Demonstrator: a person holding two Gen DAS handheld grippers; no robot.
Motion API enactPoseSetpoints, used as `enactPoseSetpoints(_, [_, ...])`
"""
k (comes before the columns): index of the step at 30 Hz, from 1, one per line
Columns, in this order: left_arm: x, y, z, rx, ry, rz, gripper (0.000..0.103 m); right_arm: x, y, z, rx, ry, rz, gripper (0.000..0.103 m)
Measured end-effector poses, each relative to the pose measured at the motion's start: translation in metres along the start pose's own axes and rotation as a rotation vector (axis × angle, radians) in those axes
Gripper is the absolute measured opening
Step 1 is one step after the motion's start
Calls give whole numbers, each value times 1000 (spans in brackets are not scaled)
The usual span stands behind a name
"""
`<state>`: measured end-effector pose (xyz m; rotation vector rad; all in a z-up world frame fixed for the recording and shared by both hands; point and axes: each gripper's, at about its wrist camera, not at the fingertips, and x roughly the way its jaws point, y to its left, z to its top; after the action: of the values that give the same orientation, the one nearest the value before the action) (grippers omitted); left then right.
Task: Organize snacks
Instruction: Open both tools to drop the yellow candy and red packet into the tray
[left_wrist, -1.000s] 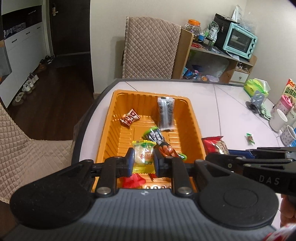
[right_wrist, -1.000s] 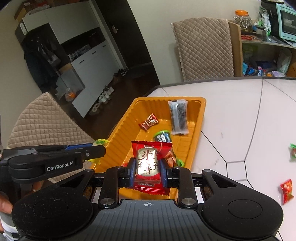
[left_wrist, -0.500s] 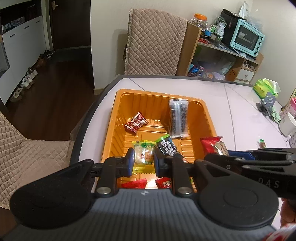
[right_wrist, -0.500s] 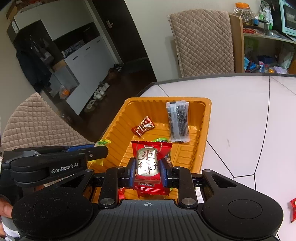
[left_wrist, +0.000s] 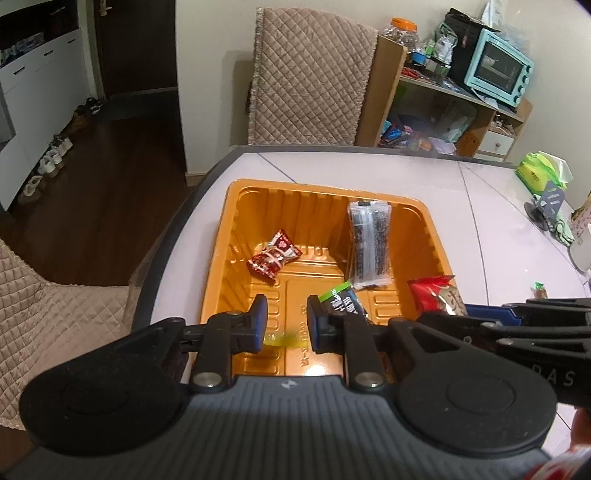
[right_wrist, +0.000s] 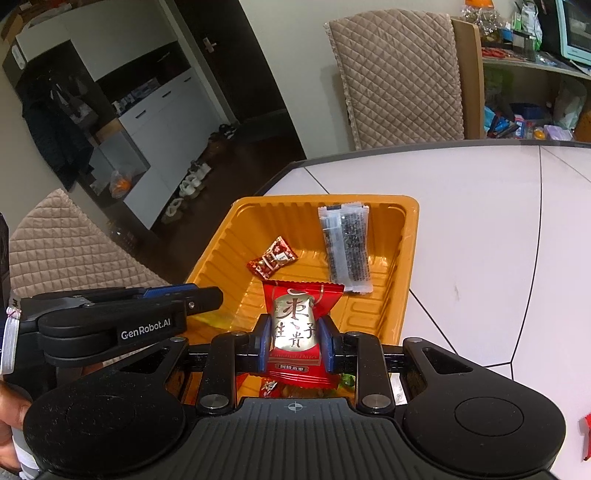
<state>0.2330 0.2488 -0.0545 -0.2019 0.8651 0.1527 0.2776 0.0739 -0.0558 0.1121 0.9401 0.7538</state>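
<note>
An orange tray (left_wrist: 325, 199) (right_wrist: 410, 236) sits on the white table. In it lie a small red candy (left_wrist: 274, 254) (right_wrist: 272, 257), a long clear packet of dark seeds (left_wrist: 369, 243) (right_wrist: 345, 248) and a dark green-edged packet (left_wrist: 341, 301). My left gripper (left_wrist: 286, 319) is open over the tray's near end, with a blurred yellow-green snack (left_wrist: 282, 338) dropping just below its jaws. My right gripper (right_wrist: 294, 341) is shut on a red and gold date packet (right_wrist: 297, 325) above the tray; that packet also shows in the left wrist view (left_wrist: 437, 297).
A quilted chair (left_wrist: 310, 74) stands behind the table and another (left_wrist: 44, 314) at the left. A shelf with a teal oven (left_wrist: 498, 70) is at the back right. Loose small snacks (left_wrist: 540, 290) (right_wrist: 587, 432) and a green pack (left_wrist: 541, 173) lie on the table's right side.
My left gripper has opened and let go of the yellow-green snack, which falls into the tray. Both grippers have shifted slightly farther over the tray. The right keeps its red packet.
</note>
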Motion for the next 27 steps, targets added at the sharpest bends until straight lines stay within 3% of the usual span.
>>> enactPoseSetpoints(18, [-29, 19, -11, -55, 26, 3, 20, 14, 11, -3, -25, 32, 28, 28])
enactPoseSetpoints(27, [-34, 23, -12, -68, 27, 15, 20, 22, 23, 3, -38, -24, 76, 29])
